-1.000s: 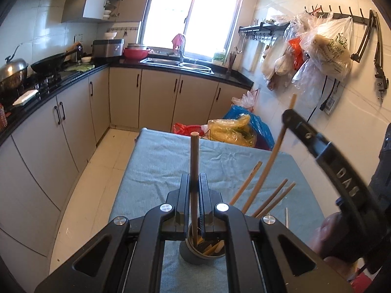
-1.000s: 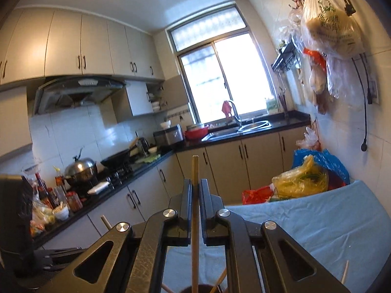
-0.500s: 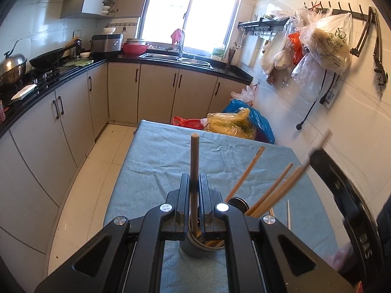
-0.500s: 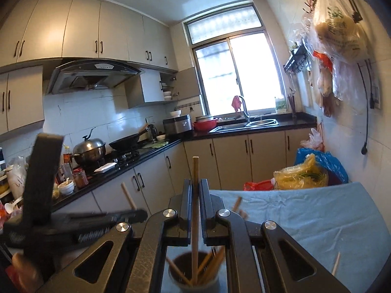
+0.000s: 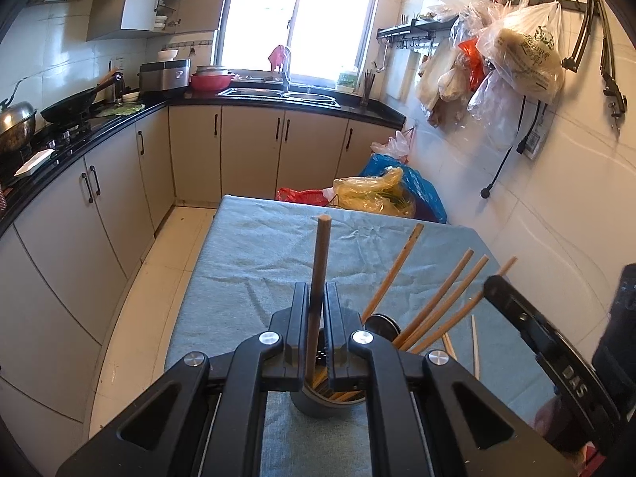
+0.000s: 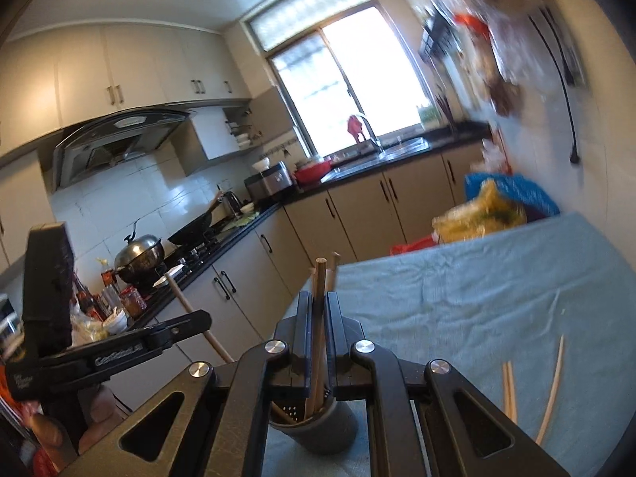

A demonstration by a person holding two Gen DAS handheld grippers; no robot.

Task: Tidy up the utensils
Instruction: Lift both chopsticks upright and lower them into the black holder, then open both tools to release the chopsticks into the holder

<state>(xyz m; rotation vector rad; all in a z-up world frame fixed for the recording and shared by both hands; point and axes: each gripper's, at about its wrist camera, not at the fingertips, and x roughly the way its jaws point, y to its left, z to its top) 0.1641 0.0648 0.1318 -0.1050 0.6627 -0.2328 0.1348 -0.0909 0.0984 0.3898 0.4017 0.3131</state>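
Lower now than a second ago, the right tool has come down over the dark round holder, which was barely in its view before; its jaws are clamped on a slim wooden chopstick whose lower end sits in the cup. Left tool has hardly shifted, jaws pinched on a thicker round wooden stick standing in the same holder. Several more straight tan chopsticks fan out of it to the right. Three pale ones lie loose on the desk's wrinkled blue-grey cloth. The holder's inner wall is perforated.
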